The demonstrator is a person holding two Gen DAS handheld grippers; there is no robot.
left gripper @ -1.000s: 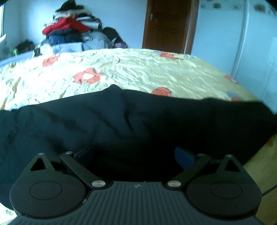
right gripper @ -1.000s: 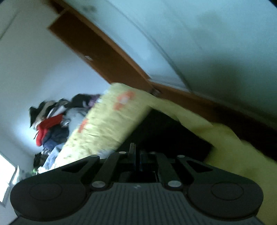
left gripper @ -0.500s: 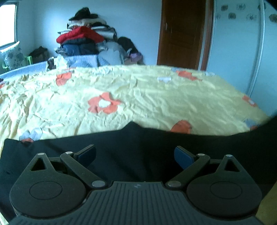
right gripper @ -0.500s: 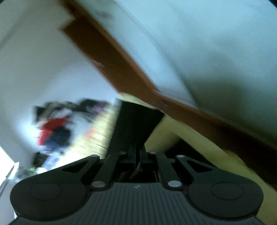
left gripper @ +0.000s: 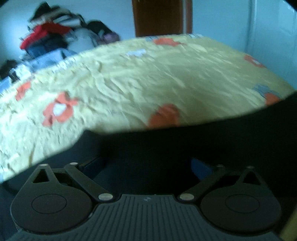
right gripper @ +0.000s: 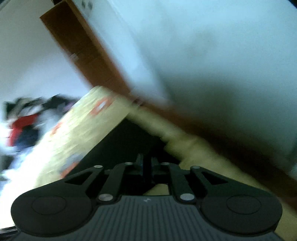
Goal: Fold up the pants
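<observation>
The black pants (left gripper: 185,144) lie spread on the bed's yellow flowered sheet (left gripper: 130,74). The left tool (left gripper: 146,163) hangs over them, its jaws opening wide with nothing pinched. The right tool (right gripper: 146,163) is starting to part, dark cloth still between its nearly closed jaws.

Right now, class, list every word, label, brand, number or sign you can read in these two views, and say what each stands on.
None: no readable word, number or brand shows in either view.
Small pale mark on the left gripper body: too small to read.
Same mark on the right gripper body: too small to read.
Bedsheet: only flower prints, blurred.
Wardrobe door: blurred motifs, no lettering.
</observation>
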